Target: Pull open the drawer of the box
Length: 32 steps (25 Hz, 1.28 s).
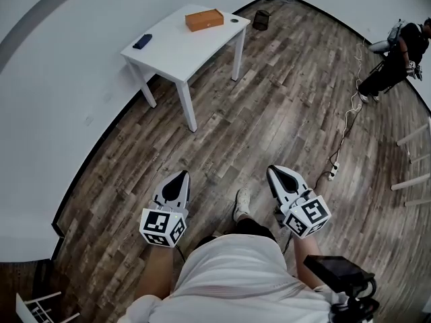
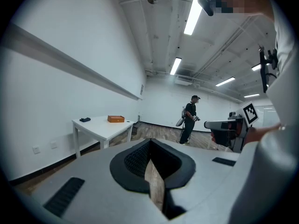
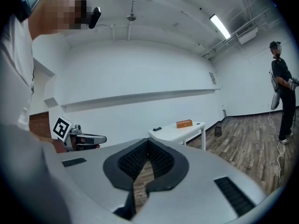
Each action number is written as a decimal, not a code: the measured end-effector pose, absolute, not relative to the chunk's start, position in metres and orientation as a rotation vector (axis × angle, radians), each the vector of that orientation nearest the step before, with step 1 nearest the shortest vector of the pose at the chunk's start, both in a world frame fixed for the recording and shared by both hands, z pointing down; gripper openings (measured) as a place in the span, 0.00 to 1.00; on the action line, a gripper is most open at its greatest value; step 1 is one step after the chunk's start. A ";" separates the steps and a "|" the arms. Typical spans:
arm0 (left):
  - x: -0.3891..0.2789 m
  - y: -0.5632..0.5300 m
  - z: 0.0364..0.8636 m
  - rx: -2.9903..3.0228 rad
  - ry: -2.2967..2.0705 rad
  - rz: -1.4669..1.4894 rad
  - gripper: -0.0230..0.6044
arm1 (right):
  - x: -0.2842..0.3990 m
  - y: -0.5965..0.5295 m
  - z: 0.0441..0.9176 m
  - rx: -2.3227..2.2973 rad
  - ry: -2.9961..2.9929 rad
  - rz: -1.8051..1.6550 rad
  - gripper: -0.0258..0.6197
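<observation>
The orange-brown box (image 1: 204,19) lies on a white table (image 1: 176,51) against the far wall, several steps away across the wooden floor. Its drawer front cannot be made out from here. My left gripper (image 1: 180,175) and right gripper (image 1: 273,171) are held side by side at waist height, both shut with nothing between the jaws. The left gripper view looks past its closed gripper (image 2: 150,144) toward the box (image 2: 115,119) and table (image 2: 100,127). From the right gripper (image 3: 147,147), the box (image 3: 184,123) appears small on the table (image 3: 177,133).
A small dark object (image 1: 142,42) lies at the table's left end. A black bin (image 1: 260,20) stands on the floor beside the table. Another person (image 1: 397,52) stands at the far right, with a cable and power strip (image 1: 333,170) on the floor.
</observation>
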<state>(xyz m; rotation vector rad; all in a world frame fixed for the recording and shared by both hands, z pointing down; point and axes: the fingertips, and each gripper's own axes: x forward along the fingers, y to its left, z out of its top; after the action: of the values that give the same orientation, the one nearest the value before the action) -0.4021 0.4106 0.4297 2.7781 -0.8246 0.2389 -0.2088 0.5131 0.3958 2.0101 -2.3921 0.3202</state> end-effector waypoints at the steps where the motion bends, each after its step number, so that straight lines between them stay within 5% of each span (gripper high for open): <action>1: -0.390 0.400 0.427 2.782 -0.829 0.235 0.05 | -0.197 0.503 0.396 2.008 -2.397 0.322 0.04; 16: -0.199 0.256 0.410 2.771 -0.939 0.212 0.05 | 0.009 0.352 0.384 1.975 -2.462 0.311 0.04; 32: -0.104 0.132 0.433 2.750 -0.886 0.233 0.05 | 0.092 0.227 0.410 1.975 -2.464 0.355 0.04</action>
<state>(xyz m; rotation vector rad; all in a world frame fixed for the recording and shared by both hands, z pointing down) -0.1044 0.1317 0.4332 2.7501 -0.8864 0.2326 0.0922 0.2273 0.4101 1.9746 -2.4637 0.3551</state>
